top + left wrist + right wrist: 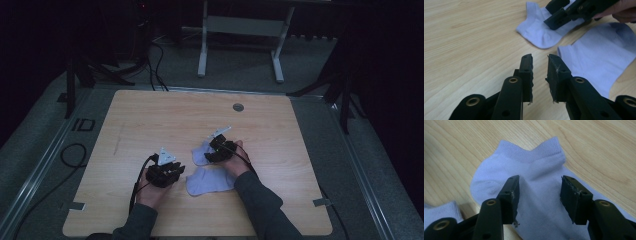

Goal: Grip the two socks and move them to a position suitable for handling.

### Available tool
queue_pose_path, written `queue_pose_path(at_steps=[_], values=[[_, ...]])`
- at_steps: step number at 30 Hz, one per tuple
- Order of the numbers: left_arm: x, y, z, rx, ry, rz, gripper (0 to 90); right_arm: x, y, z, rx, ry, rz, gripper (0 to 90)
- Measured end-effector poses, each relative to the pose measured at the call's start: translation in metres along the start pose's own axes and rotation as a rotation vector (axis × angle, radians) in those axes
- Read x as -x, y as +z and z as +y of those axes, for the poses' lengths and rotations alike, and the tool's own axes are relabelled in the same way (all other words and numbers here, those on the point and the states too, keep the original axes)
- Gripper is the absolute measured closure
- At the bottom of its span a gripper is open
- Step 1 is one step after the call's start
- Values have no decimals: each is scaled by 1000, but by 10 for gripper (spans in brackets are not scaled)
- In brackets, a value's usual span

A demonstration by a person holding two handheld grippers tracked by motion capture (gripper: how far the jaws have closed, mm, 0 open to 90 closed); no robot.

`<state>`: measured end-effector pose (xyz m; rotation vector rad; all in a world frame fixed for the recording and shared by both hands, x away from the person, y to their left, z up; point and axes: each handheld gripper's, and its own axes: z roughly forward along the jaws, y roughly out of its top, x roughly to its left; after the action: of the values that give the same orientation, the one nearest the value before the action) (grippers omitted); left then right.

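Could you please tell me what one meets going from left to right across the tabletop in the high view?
Left gripper → near sock → right gripper over the far sock.

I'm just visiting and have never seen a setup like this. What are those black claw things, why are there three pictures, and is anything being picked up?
There is no robot arm here: a person at a wooden table holds a hand-operated two-jaw gripper in each hand. The high view looks down from above, showing the left gripper and the right gripper. The other two pictures come from small cameras riding on each gripper, looking along its black jaws.

Two pale socks lie flat on the table. The right gripper's jaws stand apart over the far sock, without pinching it. The left gripper's jaws are narrowly apart over bare wood, beside the near sock. Nothing is held.
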<state>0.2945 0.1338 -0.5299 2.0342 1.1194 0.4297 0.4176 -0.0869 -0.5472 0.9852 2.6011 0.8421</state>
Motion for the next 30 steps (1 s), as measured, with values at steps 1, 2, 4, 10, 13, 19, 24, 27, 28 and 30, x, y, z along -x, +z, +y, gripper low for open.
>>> queue_pose_path(at_steps=[1,2,4,10,13,19,24,27,28,30], values=[[0,-2,-2,-1,2,1,731,0,0,-1,3,0,2,508],[0,-4,-3,0,-1,2,730,1,0,-1,5,-1,2,516],[-1,-6,-6,0,-7,5,729,1,-1,-2,9,1,2,537],[-8,-1,-10,-15,-22,15,730,3,-2,-4,20,15,-8,646],[-8,4,-11,-23,-24,19,731,4,-3,-4,19,22,-13,729],[-9,9,-11,-20,-12,27,730,7,-4,-6,15,43,-25,851],[-10,10,-11,-26,-16,29,730,11,-5,-9,31,72,-8,862],[-11,12,-11,-26,-20,25,730,11,-7,-10,32,75,-15,864],[-11,12,-11,-28,-20,24,729,11,-7,-11,32,72,-19,864],[-11,13,-11,-32,-22,23,723,11,-9,-12,30,72,-23,865]])
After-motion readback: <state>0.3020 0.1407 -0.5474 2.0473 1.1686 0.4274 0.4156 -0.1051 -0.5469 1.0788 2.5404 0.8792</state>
